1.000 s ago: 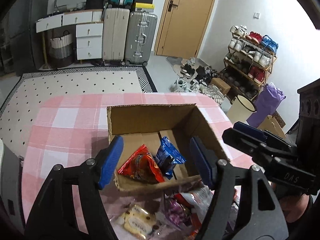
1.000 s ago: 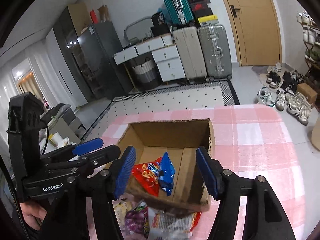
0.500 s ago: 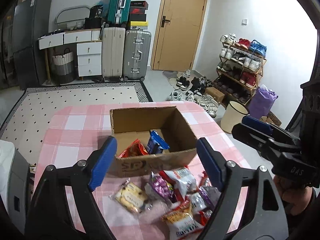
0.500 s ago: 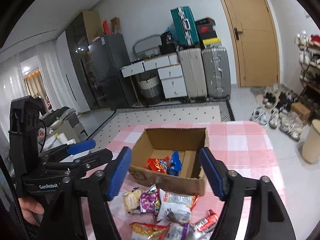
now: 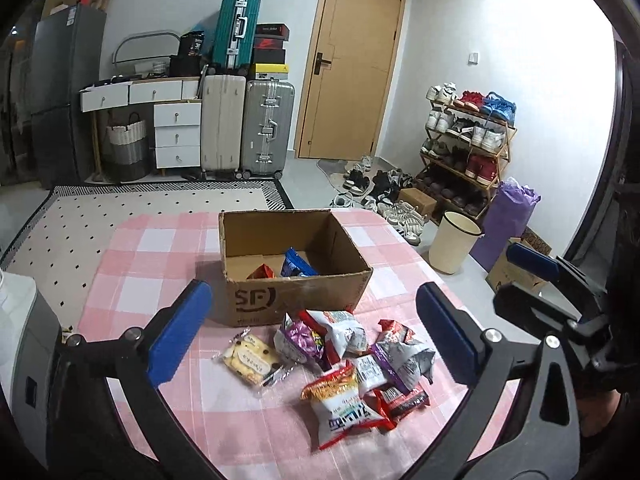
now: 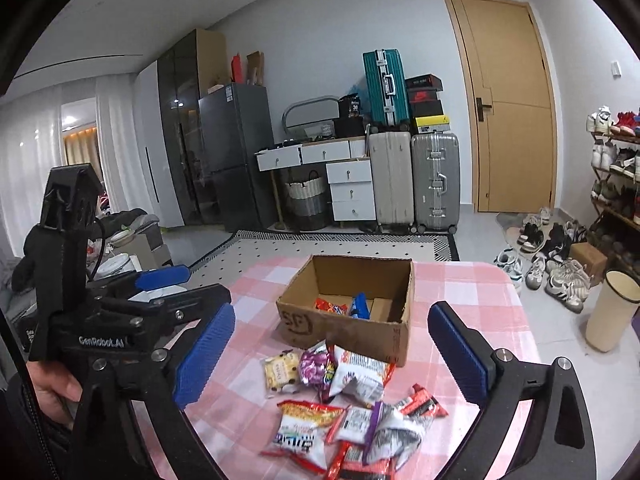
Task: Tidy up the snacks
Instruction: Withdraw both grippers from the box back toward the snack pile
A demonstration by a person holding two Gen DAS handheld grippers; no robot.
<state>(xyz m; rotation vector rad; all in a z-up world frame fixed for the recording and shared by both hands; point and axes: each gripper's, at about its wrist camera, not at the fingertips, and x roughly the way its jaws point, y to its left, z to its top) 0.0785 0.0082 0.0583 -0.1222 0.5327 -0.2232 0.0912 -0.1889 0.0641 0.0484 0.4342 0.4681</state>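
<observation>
While both jaws have just been opening, left gripper [image 5: 314, 330] & right gripper [image 6: 331, 354] gape wide w/ nothing held; snack pile [image 5: 344, 364] sits on table [image 5: 160, 248] just in front of cardboard box [image 5: 296, 300], 2 packets [image 5: 284, 269] inside.

Pink-white checked tablecloth [image 5: 168, 256]; brown box [image 5: 296, 300].

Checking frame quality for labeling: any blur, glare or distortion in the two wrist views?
Left wrist: sharp, strong fisheye bowing, dark corner vignette, right wall washed out; cardboard box evenly lit. Right wrist: equally sharp and bowed, bright curtained window at left, soft sheen on snack packets.
</observation>
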